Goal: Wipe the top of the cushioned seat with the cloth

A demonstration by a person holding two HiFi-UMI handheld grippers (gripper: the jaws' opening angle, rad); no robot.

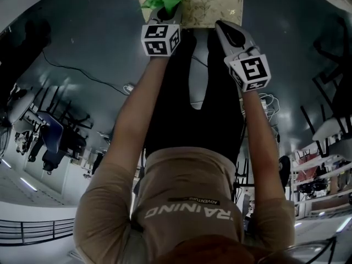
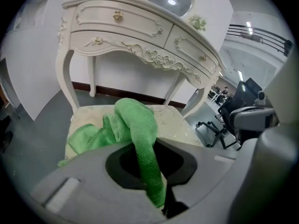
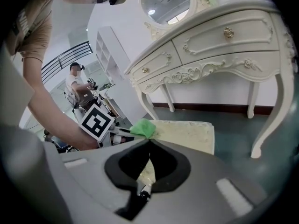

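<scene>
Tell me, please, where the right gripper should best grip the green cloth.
Probably the raised hump of the green cloth bunched on the seat, beyond the left gripper, whose jaws pinch its tail. Bring the right gripper down from above: the hump stands proud, its edges lie flat.

Bunched green cloth [image 2: 135,125] rests on the cream cushioned seat [image 2: 175,122].

Dim head view, bright gripper views, fisheye edges, dark vignetting
</scene>
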